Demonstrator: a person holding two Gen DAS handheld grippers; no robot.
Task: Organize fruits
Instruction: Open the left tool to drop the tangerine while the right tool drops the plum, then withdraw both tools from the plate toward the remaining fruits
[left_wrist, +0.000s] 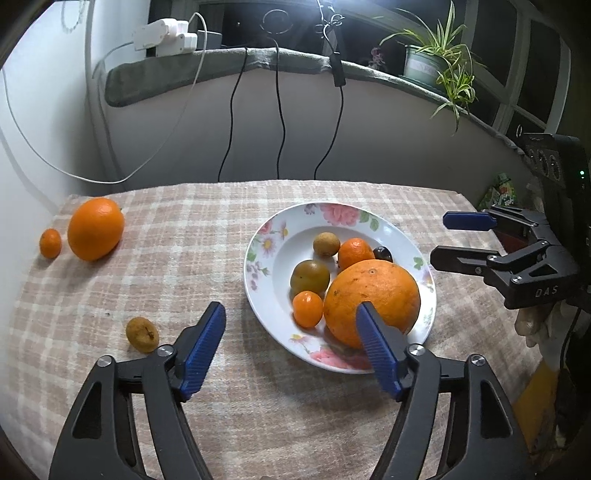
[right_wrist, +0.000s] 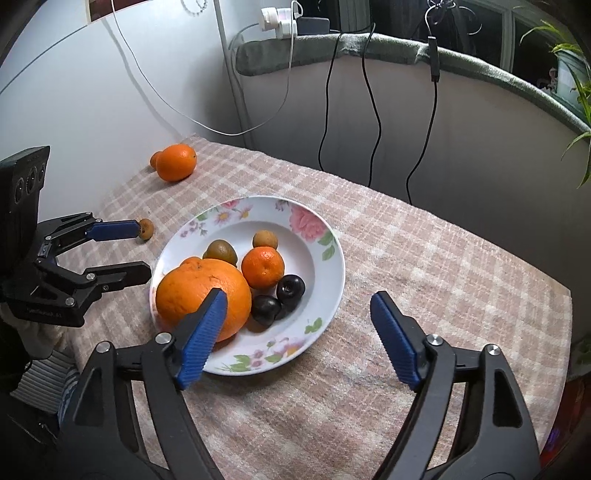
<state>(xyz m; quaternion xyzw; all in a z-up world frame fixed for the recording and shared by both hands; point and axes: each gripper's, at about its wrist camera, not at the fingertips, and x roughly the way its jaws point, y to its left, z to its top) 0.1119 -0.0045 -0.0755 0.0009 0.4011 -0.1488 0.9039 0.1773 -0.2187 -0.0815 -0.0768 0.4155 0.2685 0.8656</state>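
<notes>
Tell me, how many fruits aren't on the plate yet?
3: an orange and a small mandarin at the cloth's far left corner, and a brown longan beside the left gripper.

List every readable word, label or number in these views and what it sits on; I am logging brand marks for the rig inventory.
"DAS": pale letters on the black body of the right claw, seen from the left wrist.
Pale line of print on the black body of the left claw, seen from the right wrist: too blurred to read.
Label on the pale plant pot: too blurred to read.
Nothing else legible.
</notes>
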